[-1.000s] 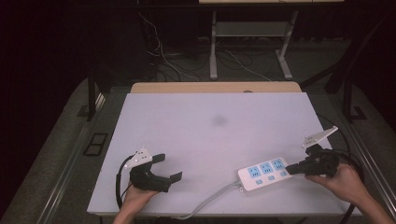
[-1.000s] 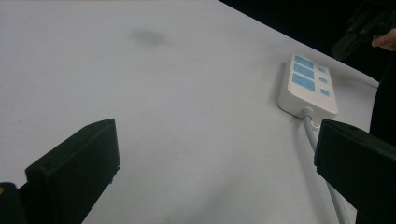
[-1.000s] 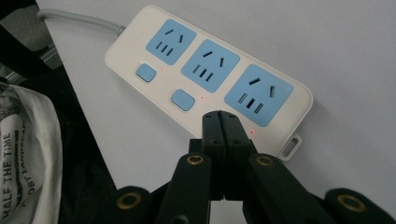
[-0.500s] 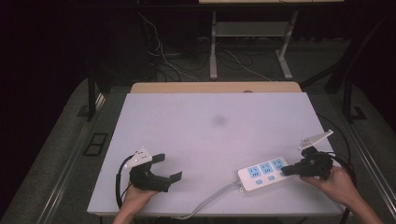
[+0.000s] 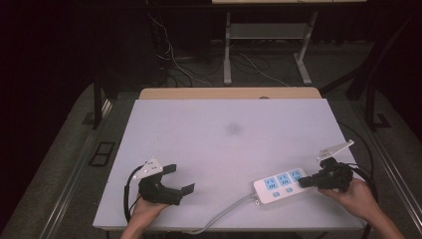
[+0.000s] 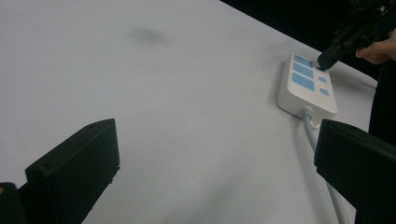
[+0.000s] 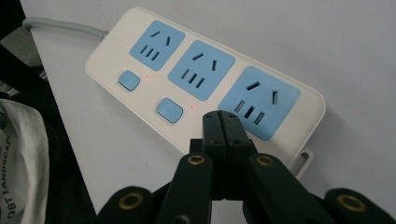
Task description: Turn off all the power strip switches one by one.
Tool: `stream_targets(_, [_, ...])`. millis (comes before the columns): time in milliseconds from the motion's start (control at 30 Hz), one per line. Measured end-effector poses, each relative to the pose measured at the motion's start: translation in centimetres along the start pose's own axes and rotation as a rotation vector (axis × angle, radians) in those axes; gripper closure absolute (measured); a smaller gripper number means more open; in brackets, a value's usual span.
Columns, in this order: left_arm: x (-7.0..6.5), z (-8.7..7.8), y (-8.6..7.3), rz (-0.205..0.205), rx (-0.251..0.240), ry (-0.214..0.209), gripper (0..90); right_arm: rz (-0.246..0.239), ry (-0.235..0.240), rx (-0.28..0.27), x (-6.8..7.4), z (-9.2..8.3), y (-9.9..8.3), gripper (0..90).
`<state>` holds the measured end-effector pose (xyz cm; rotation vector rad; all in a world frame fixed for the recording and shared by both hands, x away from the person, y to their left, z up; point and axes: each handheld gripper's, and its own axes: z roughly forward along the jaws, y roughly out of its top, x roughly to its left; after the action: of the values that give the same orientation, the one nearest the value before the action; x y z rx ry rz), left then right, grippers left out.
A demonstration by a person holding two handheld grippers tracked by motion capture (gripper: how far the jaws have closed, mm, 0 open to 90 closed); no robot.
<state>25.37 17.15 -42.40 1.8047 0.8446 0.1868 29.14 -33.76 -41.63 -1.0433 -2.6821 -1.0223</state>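
A white power strip [image 5: 278, 185] with three blue sockets lies at the table's front right; its grey cable [image 5: 224, 214] runs off the front edge. My right gripper [image 5: 302, 182] is shut, and its tips sit over the strip's right end. In the right gripper view the shut tips [image 7: 222, 119] cover the strip [image 7: 201, 79] just below the third socket, in line with two blue buttons [image 7: 169, 110]; what lies under them is hidden. My left gripper [image 5: 179, 179] rests open at the front left, nothing between its jaws. The left gripper view shows the strip [image 6: 306, 84] beyond the open gripper [image 6: 217, 140].
The white tabletop [image 5: 229, 149] has a faint dark smudge [image 5: 233, 129] near its middle. Behind the table's far edge stand metal frame legs [image 5: 228, 50] and loose floor cables [image 5: 174, 64]. A cable loops beside each gripper.
My right gripper has edged slightly left, further over the strip's end. The left gripper has stayed put.
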Motion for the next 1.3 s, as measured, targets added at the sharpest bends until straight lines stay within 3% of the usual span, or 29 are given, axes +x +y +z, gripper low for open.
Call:
stream_targets(333, [0.01,-0.01,0.0,0.001,0.001,-0.002,0.0,-0.039,-0.026,-0.004,0.71,0.44,-0.01,90.0])
stream_targets(1033, [0.12,-0.08,-0.02,-0.001,0.0,0.002,0.0,0.012,0.011,-0.01,0.22,0.36,-0.05,90.0])
stream_targets(1300, [0.15,-0.01,-0.04,-0.001,0.004,0.002,0.0,0.036,0.019,-0.031,-0.08,-0.43,-0.45,90.0])
